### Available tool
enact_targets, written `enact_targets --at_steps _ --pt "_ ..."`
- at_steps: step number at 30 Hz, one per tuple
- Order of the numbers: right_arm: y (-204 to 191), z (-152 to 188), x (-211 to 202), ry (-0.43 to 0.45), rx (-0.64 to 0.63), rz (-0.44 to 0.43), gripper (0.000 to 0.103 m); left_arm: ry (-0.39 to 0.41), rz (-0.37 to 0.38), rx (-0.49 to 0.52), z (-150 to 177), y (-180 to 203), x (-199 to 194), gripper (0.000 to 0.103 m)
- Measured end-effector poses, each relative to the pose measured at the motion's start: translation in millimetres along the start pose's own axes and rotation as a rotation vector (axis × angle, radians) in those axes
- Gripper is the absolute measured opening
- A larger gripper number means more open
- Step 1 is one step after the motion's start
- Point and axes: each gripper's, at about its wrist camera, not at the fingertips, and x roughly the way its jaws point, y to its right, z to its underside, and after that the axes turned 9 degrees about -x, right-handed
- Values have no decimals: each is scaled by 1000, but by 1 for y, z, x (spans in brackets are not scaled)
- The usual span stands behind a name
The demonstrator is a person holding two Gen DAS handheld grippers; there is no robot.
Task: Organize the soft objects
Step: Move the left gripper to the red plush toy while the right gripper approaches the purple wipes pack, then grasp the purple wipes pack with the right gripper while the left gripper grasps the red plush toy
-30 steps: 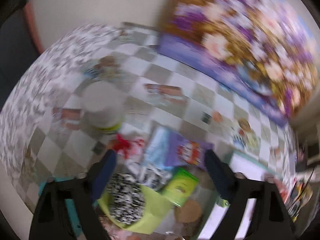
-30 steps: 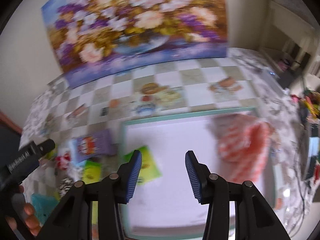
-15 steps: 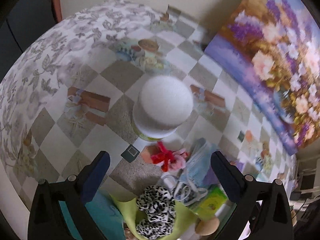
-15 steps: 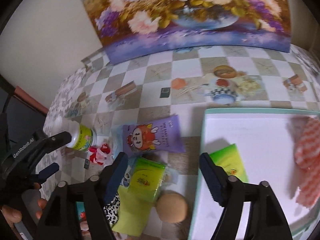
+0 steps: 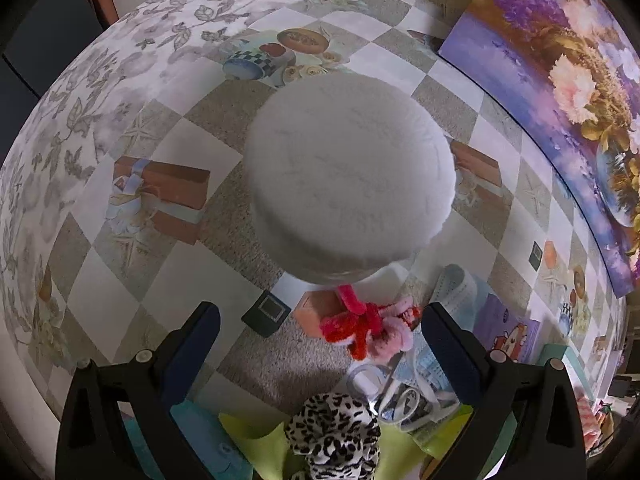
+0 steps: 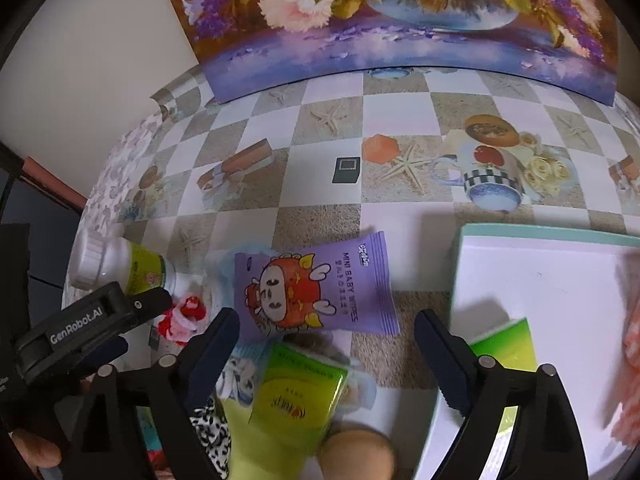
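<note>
My left gripper (image 5: 320, 320) points almost straight down, open, with nothing between its fingers. Just beyond them looms the white cap of a bottle (image 5: 348, 184). A red and pink fluffy hair tie (image 5: 368, 332) lies between the fingertips on the table, with a leopard scrunchie (image 5: 336, 436) nearer the camera. My right gripper (image 6: 326, 320) has its jaws opening above a purple baby wipes pack (image 6: 316, 284) and a green tissue pack (image 6: 300, 392), touching neither. The bottle (image 6: 120, 268) stands at the left, beside the left gripper's black body.
A white tray with a teal rim (image 6: 540, 236) at the right holds a green pack (image 6: 508, 348) and an orange checked cloth (image 6: 632, 360). A tan round puff (image 6: 356, 456) and a yellow-green cloth (image 5: 256, 432) lie near. A flower painting (image 6: 400, 20) leans at the back.
The left gripper has sunk toward the white bottle, whose cap now looks much larger. The right gripper has swung left from over the tray to over the packs, and its jaws have widened.
</note>
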Motion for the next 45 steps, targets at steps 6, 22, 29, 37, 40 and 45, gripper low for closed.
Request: enact_targets --at_steps 6,22,29,37,40,45 --pt "-4 -7 13 -5 -19 -18 102 -14 -6 -7 -4 3 9 101" --pt "-19 -6 35 -10 -94 68 103 -55 22 -8 2 2 19 101" --pt "-18 -6 32 -5 -91 63 98 -71 26 5 8 7 25 99" --pt "-17 -6 26 -7 -99 45 95 -53 57 20 12 20 18 64" --pt "-17 -5 24 -7 -98 37 94 -50 56 23 12 21 16 54" --pt "-14 -5 24 -9 -90 31 92 -50 69 20 13 20 19 53"
